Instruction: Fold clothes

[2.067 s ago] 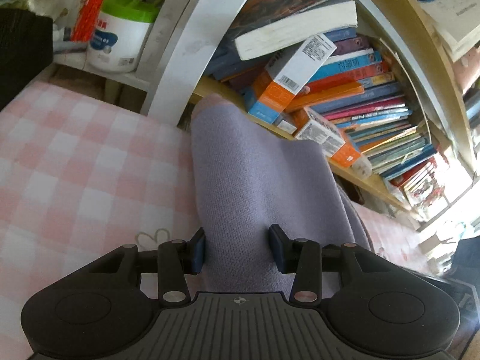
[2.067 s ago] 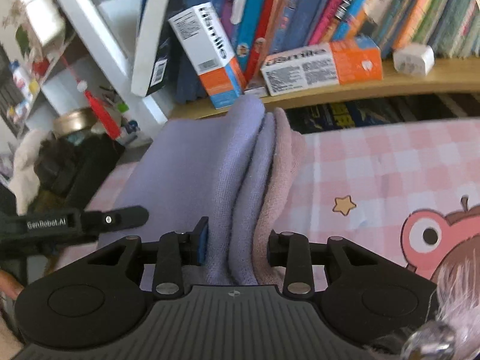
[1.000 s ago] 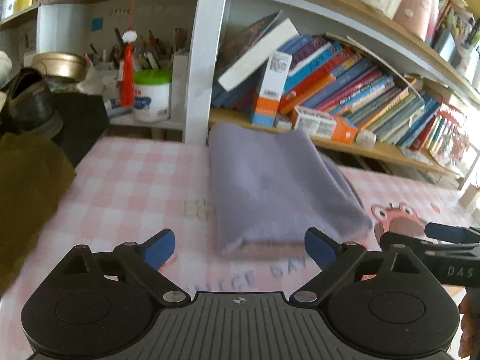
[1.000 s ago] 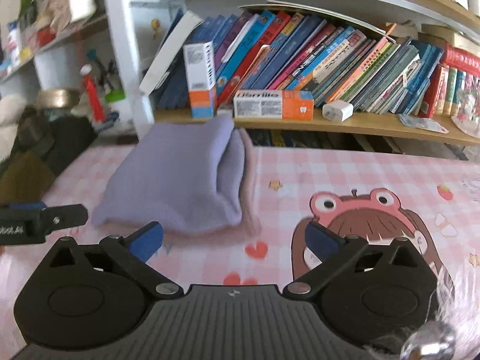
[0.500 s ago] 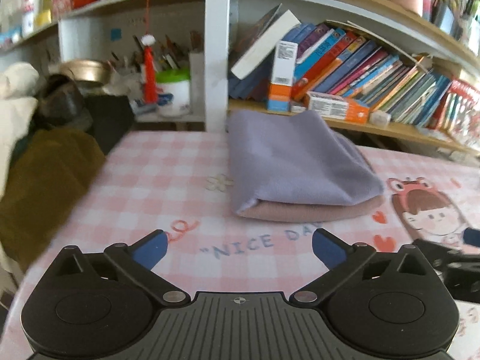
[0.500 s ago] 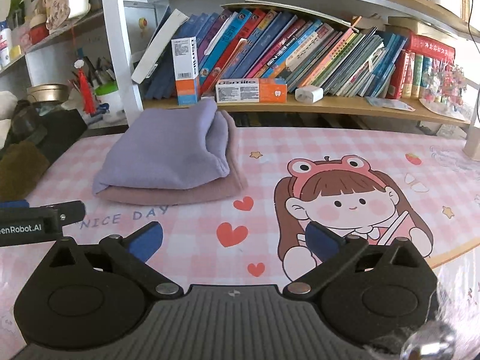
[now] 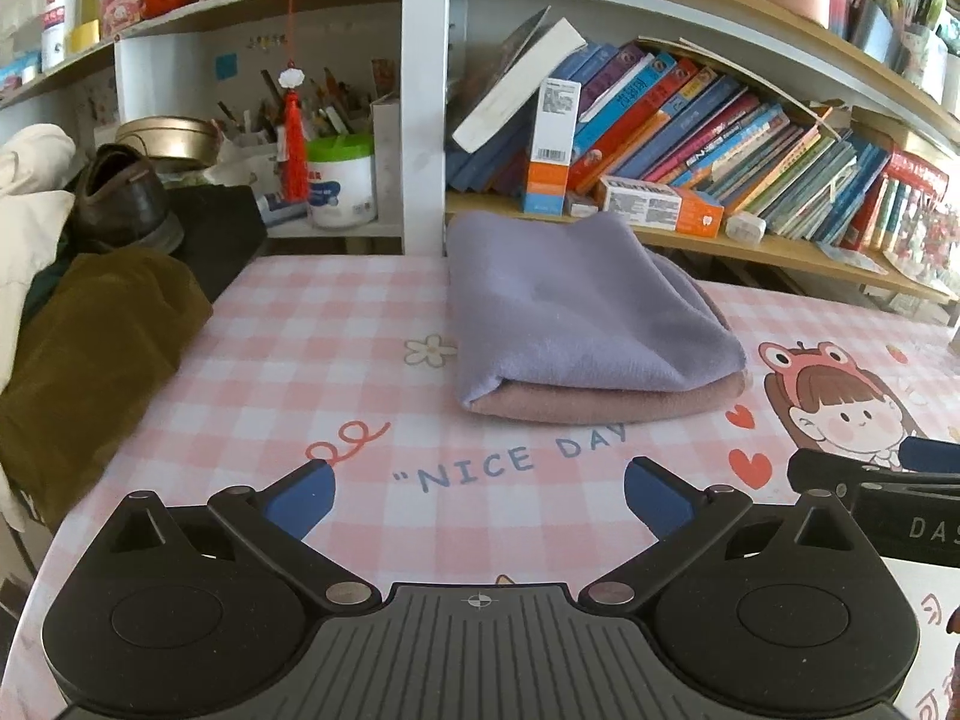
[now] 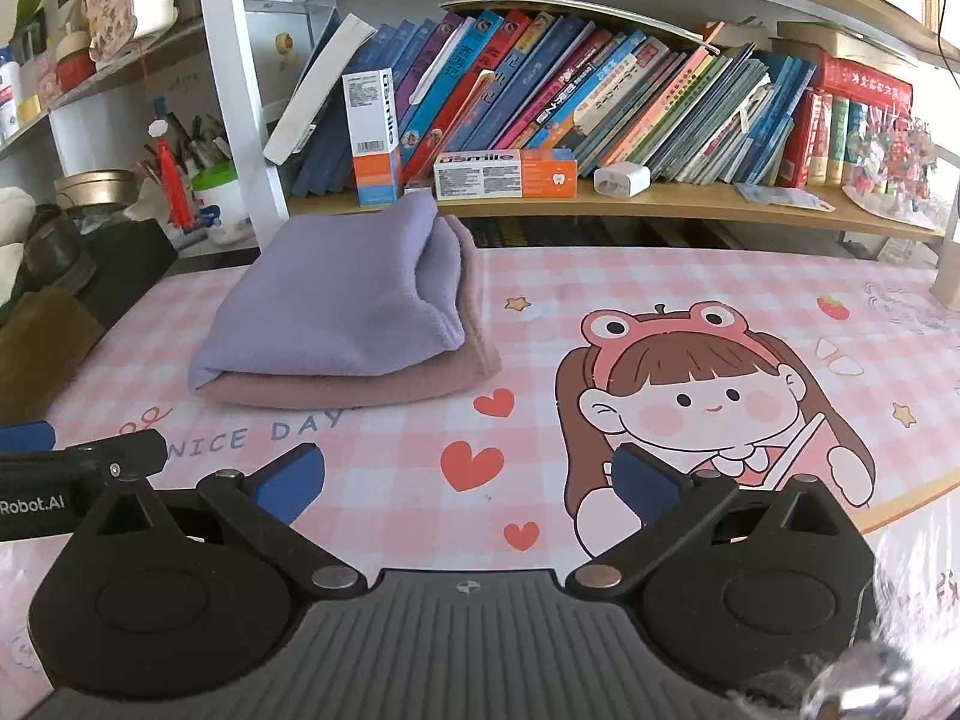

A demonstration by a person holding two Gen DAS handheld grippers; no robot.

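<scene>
From where I'm steering, the left gripper (image 7: pixel 478 495) has its fingers spread wide with nothing between them, just the pink checked tablecloth (image 7: pixel 336 360) underneath. The right gripper (image 8: pixel 468 480) is splayed open and empty too. The folded clothes sit as a neat stack near the back of the table by the bookshelf (image 8: pixel 600 204): a lilac garment (image 7: pixel 570 306) lying on top of a dusty pink one (image 7: pixel 600 402). The shelf bay behind holds leaning books (image 8: pixel 570 90) plus two orange-and-white boxes. The cubby to its left has a green-lidded white tub (image 7: pixel 340 180); can't tell what's in it. A brown garment (image 7: pixel 90 348) hangs off the table's left edge.
</scene>
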